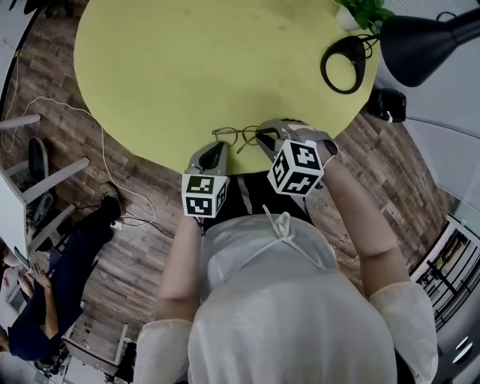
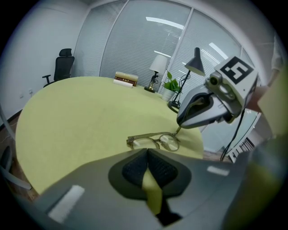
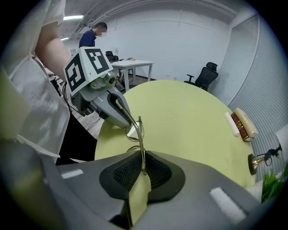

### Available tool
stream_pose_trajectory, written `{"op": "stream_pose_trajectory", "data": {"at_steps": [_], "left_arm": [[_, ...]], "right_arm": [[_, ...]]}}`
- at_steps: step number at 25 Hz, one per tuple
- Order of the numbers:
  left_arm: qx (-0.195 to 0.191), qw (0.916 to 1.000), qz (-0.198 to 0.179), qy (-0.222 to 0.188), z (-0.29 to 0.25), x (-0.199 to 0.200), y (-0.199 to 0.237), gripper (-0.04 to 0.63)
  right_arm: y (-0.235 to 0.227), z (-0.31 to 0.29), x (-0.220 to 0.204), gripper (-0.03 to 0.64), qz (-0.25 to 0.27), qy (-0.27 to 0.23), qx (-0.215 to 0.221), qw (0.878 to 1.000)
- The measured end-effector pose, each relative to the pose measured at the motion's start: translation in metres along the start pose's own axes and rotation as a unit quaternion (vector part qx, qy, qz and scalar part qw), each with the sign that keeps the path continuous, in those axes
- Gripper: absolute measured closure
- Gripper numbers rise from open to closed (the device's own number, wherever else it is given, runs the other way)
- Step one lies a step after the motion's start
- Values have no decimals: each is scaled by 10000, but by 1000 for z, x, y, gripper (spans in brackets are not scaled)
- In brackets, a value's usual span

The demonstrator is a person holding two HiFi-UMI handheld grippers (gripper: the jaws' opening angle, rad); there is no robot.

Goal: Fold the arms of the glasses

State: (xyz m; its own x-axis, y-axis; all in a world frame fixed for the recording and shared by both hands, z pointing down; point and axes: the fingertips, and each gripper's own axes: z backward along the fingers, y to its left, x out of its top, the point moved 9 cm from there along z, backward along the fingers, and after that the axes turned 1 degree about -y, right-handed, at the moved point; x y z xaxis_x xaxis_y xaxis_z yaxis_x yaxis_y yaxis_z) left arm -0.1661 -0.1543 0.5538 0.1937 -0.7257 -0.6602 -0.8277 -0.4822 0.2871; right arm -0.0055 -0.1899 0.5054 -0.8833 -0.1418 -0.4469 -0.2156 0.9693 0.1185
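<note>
Thin olive-rimmed glasses (image 1: pixel 236 136) lie at the near edge of the round yellow-green table (image 1: pixel 187 67). My right gripper (image 3: pixel 143 164) is shut on one arm of the glasses (image 3: pixel 141 139), which runs straight out from between its pads. From the left gripper view the right gripper (image 2: pixel 180 127) meets the glasses (image 2: pixel 155 140) at their right end. My left gripper (image 2: pixel 147 155) is shut with nothing between its pads, just short of the frame. In the right gripper view a second thin arm (image 3: pixel 123 110) curves along the left gripper (image 3: pixel 128 127); contact cannot be told.
A black desk lamp (image 1: pixel 427 41) with a ring base (image 1: pixel 343 64) and a green plant (image 1: pixel 364 11) stand at the table's far right. Books (image 2: pixel 126 78) lie at its far side. A person (image 1: pixel 45 300) sits at the lower left; cables (image 1: pixel 97 142) trail on the floor.
</note>
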Motion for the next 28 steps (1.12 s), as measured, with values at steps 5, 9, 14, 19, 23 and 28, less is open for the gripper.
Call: {"op": "stream_pose_trajectory", "data": {"at_steps": [5,9,14,19,23,28], "left_arm": [[28,10000,71,-16,-1,1,2,589],[3,10000,92,-33,0,1,3,589],[-38,9999,129,-56,0,2,3,589],[-34,9998,178,-57,-2,4,5,589],[-60,9997,242,-41,-2,4,6,589],[-95,9996,247,-6,-2,4,7,589]], "right_arm": [[-3,-13,8,597,-12,11,292,9996],[-5,-23,15,600,79,152,431,9989],[-10,-31,16,591,-213,79,602,9979],[-13,-40,16,588,-369,57,742,9965],[-12,-47,17,592,-312,124,796,9963],[-10,-55,19,597,-148,258,791,9964]]}}
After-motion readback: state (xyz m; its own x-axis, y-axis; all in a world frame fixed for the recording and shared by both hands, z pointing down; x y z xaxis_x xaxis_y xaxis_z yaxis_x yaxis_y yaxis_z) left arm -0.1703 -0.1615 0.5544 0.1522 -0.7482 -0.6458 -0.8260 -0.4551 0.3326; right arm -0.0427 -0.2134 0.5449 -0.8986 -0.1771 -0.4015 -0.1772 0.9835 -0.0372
